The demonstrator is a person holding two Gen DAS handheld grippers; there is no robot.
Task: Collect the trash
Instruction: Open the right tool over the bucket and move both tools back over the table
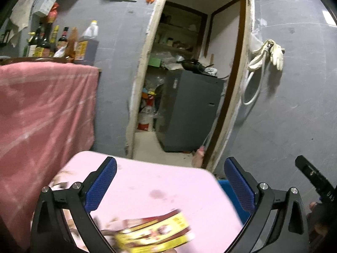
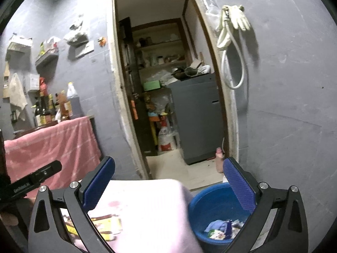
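Observation:
A yellow and red wrapper (image 1: 155, 234) lies on the pink table top (image 1: 160, 189), low between my left gripper's open blue-padded fingers (image 1: 101, 185). My left gripper (image 1: 170, 181) is open and empty above the table. My right gripper (image 2: 168, 181) is open and empty, over the table's right edge (image 2: 147, 206). The wrapper also shows in the right wrist view (image 2: 105, 225) behind the left finger. A blue bucket (image 2: 214, 202) stands on the floor right of the table and holds several scraps of trash (image 2: 221, 229).
A pink cloth (image 1: 42, 109) drapes a counter on the left with several bottles (image 1: 61, 42) on it. An open doorway (image 2: 168, 84) leads to a storeroom with a grey cabinet (image 2: 198, 116). White gloves (image 2: 233, 19) and a hose hang on the grey wall.

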